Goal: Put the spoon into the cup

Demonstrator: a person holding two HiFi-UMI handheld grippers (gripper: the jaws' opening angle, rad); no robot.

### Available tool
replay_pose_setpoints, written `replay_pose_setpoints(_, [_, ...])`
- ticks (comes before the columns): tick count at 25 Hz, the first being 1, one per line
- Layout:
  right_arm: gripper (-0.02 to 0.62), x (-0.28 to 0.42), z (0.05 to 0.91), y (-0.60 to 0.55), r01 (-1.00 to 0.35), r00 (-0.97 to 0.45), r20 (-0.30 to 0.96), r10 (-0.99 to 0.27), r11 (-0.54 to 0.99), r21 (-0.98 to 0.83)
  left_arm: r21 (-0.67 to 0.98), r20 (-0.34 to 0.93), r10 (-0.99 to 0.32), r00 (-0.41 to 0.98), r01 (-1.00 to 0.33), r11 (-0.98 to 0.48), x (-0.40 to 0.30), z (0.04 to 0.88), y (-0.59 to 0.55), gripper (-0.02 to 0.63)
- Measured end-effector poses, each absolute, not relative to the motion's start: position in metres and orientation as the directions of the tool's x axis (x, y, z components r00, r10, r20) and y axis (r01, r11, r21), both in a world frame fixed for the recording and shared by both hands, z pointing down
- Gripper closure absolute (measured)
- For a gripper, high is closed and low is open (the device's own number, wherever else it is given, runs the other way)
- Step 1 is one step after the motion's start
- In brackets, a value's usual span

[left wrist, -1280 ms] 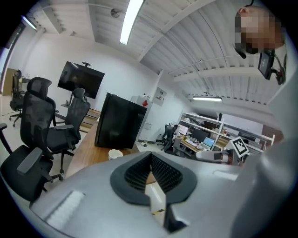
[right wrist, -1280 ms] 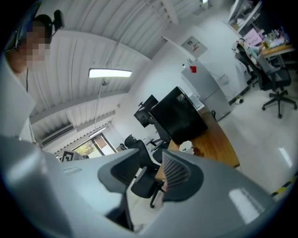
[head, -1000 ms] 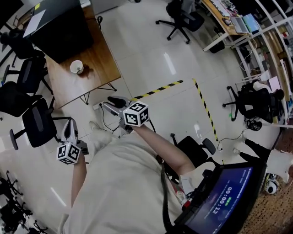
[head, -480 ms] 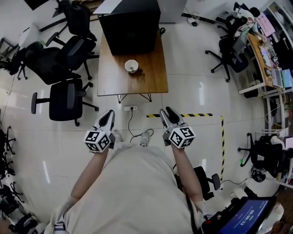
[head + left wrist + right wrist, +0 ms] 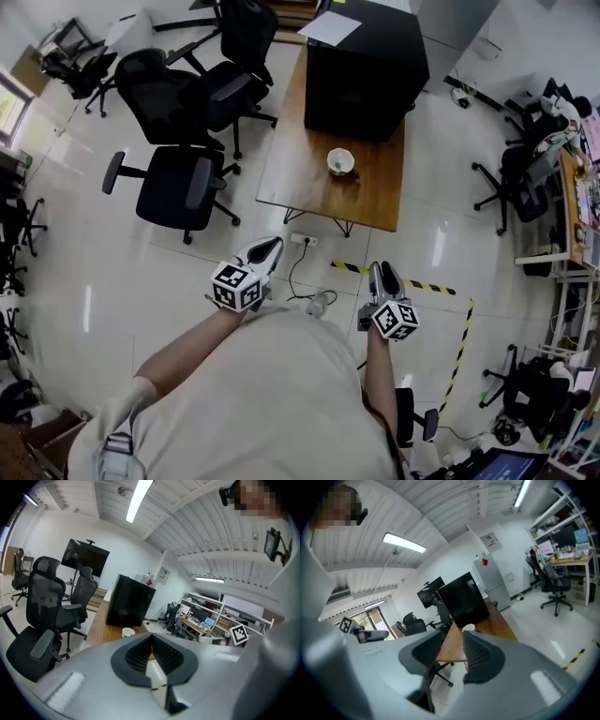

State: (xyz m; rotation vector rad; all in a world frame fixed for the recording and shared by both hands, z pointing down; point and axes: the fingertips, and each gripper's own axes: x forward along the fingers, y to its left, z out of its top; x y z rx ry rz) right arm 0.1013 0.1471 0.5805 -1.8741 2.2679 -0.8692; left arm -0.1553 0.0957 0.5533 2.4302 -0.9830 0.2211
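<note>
Your left hand-held gripper [image 5: 268,249] is closed and empty, your right hand-held gripper [image 5: 383,273] open and empty, both well short of the counter [image 5: 292,161]. A hasty reach could tip the cup [image 5: 340,161].

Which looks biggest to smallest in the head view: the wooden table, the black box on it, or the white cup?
1. wooden table
2. black box, clearly smaller than the table
3. white cup, by far the smallest

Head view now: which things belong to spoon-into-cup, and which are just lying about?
Job: white cup; small dark item beside it, likely the spoon; left gripper; right gripper.
Lying about: wooden table, black box, paper on it, office chairs, power strip, striped floor tape.
</note>
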Motion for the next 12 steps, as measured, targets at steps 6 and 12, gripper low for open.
replay_pose_setpoints(6, [0.48,0.077,0.582,0.13,-0.889,-0.261,0.282,-0.923,0.116,-0.444,0.417,0.338,-0.634,0.696,-0.715,-0.562,-0.182,0.555,0.08,0.629])
replay_pose_setpoints(12, [0.488,0.083,0.575,0.127,-0.909,-0.263,0.294,-0.919,0.134,-0.396,0.424,0.346,-0.64,0.686,-0.723,-0.545,-0.18,0.552,0.082,0.629])
